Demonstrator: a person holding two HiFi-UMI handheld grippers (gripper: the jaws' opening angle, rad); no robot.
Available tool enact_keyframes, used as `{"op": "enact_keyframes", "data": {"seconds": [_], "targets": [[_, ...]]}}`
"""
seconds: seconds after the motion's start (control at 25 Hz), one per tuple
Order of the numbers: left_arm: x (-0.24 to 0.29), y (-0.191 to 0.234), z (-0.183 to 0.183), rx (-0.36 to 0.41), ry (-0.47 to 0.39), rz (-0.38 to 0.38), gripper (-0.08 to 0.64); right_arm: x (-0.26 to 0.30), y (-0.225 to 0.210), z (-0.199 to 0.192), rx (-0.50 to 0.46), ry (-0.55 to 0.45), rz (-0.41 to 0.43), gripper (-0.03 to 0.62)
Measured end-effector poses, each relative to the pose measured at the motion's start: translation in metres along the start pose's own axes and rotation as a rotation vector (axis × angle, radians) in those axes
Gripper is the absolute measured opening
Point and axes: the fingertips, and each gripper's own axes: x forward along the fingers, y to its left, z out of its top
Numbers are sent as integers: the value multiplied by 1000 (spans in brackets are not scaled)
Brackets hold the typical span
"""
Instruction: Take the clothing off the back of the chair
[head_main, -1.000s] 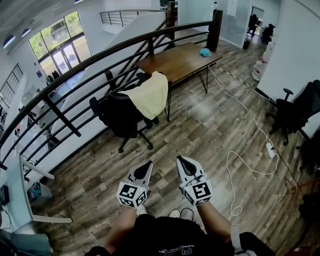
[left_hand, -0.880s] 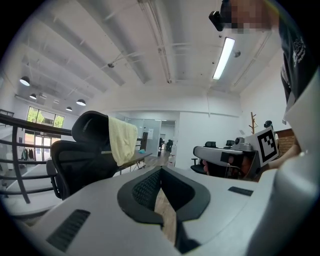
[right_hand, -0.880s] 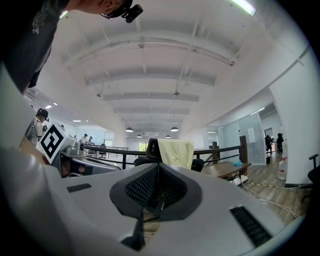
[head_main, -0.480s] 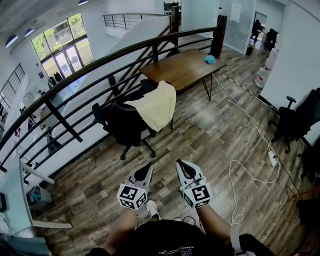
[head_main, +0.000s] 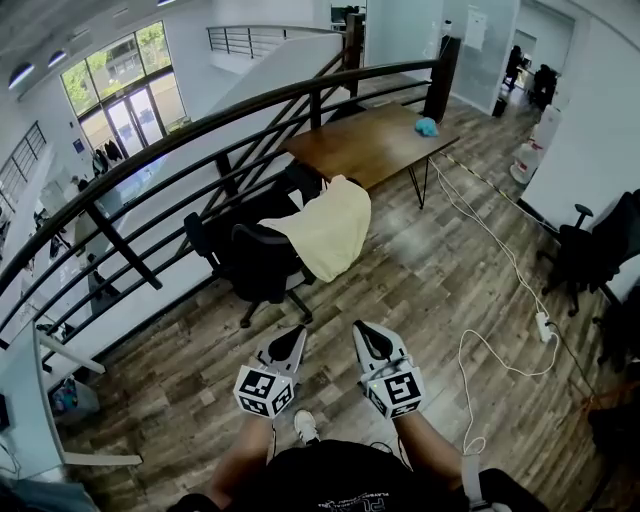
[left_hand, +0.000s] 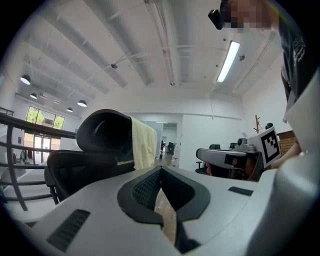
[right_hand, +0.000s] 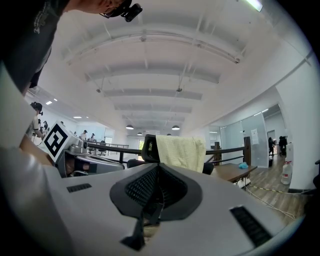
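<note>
Left forearm: held forward from the body at the lower edge of the head view, the tool pointed level towards the chair.
Left gripper: jaws brought together at the tips, with only a thin slit left behind them, through which floor is seen. Nothing is held or touched.
Right forearm: held forward beside the left one, its tool likewise level.
Right gripper: jaws closed fully, pad against pad, with nothing between them. It is carried just beside the left gripper, not touching it.
Clothing: a pale yellow garment, draped over the top of the chair back and hung down the side towards the grippers. It is well apart from both. In the right gripper view it is seen straight above the jaw tips, in the left gripper view a little to their left.
Railing: dark curved rails, by which the floor is bounded at the left, just behind the chair.
Chair: black, on castors, set between the railing and the near end of the table.
Floor: bare planks, left open between the grippers and the chair.
Table: wooden top on thin legs, beyond the chair.
Cable: white, looped on the planks to the right of the right gripper.
Second chair: dark, placed by the right wall.
</note>
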Motion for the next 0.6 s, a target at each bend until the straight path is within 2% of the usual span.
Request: {"op": "enact_keyframes", "data": {"seconds": [0.24, 0.6], "targets": [[12, 25, 5, -9, 9, -9, 12, 23, 6, 17, -32, 0, 11, 20], [23, 50, 10, -15, 3, -72, 11, 44, 7, 16, -30, 28, -58, 20]]}}
